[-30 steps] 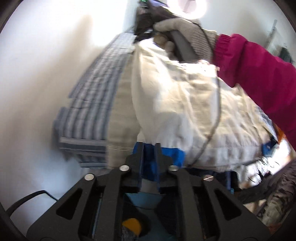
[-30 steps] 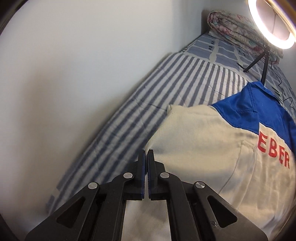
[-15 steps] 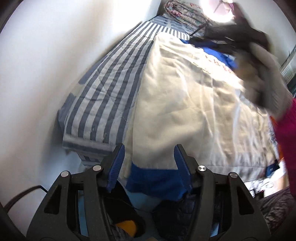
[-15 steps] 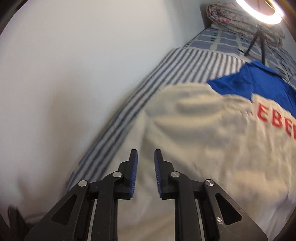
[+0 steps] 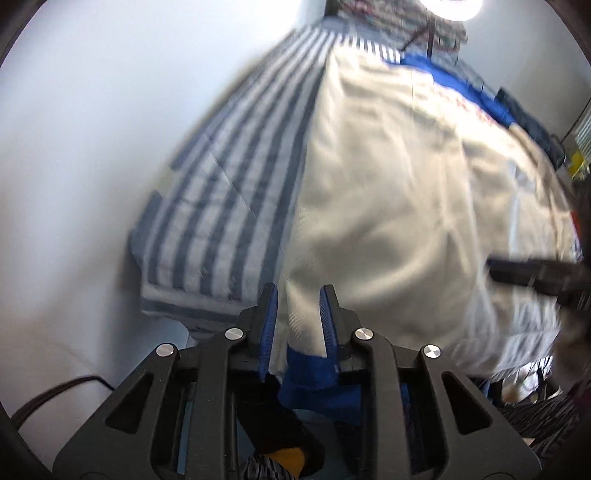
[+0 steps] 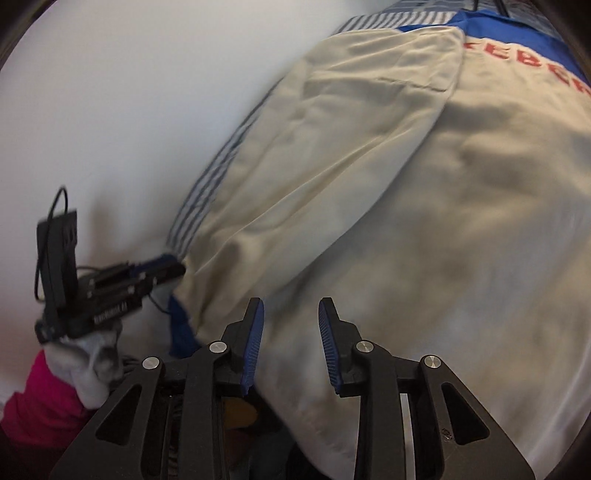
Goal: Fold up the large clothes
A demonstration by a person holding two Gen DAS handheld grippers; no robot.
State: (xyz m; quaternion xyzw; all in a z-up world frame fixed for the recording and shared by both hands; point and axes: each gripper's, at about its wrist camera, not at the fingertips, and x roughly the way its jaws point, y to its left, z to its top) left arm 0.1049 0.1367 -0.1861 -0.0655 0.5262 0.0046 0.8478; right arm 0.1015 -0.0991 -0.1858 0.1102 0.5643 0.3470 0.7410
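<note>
Since 1 second ago: cream panel once lifted by the right gripper [image 6: 290, 332] now lies flat, folded over the garment; that gripper has left the upper part of the left view for its right edge.

Left gripper [image 5: 297, 314]: lower centre, black frame, ribbed blue pads. Jaws have just been closing, a gap remains; jacket hem sits between them, not visibly pinched. Released.

Right gripper: lower centre of its view, jaws have just been opening, parted above cloth, nothing gripped.

Jacket [image 6: 406, 221]: cream woven fabric, soft creases, blue hem band and blue yoke; fills centre and right of both views, spread on the bed. Red letters at upper right, blurred, roughly "EBER".

Bedsheet [image 5: 229, 206]: blue and white stripes, centre left.

Gloved hand [image 6: 92, 365]: lower left, pink sleeve.

Wall [image 5: 92, 147]: plain white, left.

Ring light [image 5: 454, 5]: top edge, bright.
</note>
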